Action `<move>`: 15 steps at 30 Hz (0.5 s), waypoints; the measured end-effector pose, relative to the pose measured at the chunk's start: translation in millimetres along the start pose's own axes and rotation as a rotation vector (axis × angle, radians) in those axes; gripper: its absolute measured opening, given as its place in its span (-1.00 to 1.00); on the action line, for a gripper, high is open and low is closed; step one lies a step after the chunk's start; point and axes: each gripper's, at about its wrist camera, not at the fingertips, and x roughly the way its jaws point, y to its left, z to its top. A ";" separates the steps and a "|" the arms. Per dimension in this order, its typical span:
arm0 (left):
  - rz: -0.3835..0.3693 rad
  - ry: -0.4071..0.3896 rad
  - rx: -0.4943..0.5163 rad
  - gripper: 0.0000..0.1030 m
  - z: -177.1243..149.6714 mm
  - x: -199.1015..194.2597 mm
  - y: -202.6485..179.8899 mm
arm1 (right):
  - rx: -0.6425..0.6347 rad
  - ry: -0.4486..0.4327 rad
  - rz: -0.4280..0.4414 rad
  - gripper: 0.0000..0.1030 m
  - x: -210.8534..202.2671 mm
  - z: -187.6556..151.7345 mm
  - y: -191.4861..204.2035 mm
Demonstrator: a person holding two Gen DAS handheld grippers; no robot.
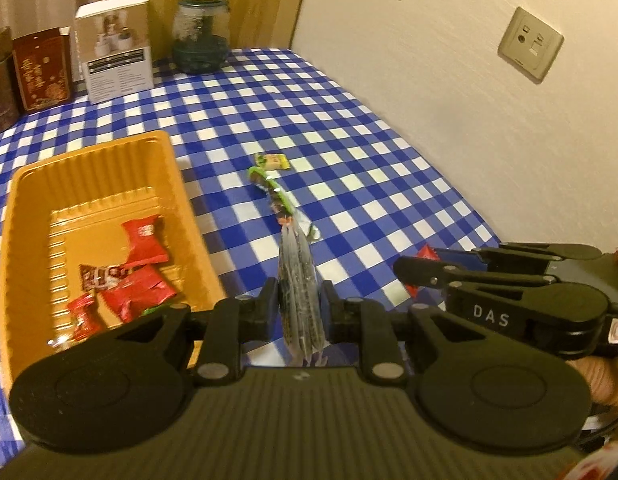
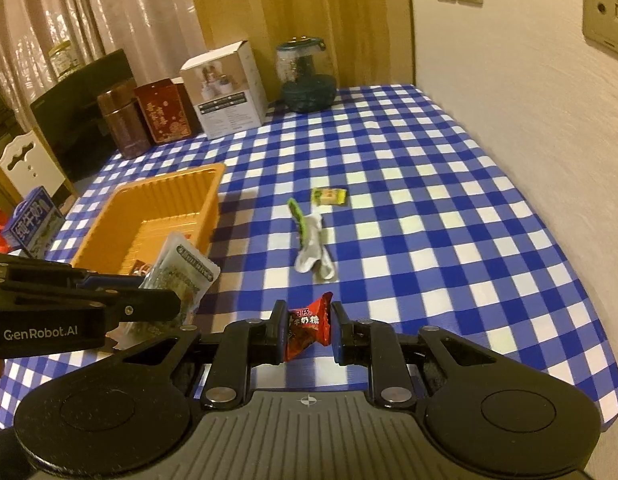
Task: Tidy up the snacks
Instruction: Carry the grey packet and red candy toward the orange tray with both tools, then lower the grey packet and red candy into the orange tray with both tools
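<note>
The left gripper [image 1: 299, 312] is squeezed tight on a clear snack bag [image 1: 299, 280]. The bag stands on its thin edge between the jaws, and its long side points away, in line with the fingers. The right gripper [image 2: 309, 332] is pinched shut on a small red candy [image 2: 309, 326].

The orange tray [image 1: 25, 208] sits just to the left of the left gripper, so that hand is nearer to it. I think both snacks need to go left to drop in. Red candies [image 1: 143, 238] already lie in the tray.

Farther out, a green and white packet [image 2: 313, 240] and a little yellow candy [image 2: 329, 196] lie on the blue checked cloth [image 2: 429, 220]. At the far end, boxes and a glass jar [image 2: 305, 76] stand before a curtain, with the white wall on the right.
</note>
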 end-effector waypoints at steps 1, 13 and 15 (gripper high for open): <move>0.004 -0.002 -0.003 -0.63 -1.1 -2.3 2.6 | -0.002 -0.001 0.002 -0.58 -0.5 0.4 2.8; 0.032 -0.029 -0.033 -0.63 -12.7 -29.3 31.5 | -0.061 0.007 0.038 -0.58 2.3 7.3 46.9; 0.034 -0.033 -0.039 -0.63 -14.6 -34.3 37.9 | -0.072 0.009 0.045 -0.58 3.8 8.0 55.3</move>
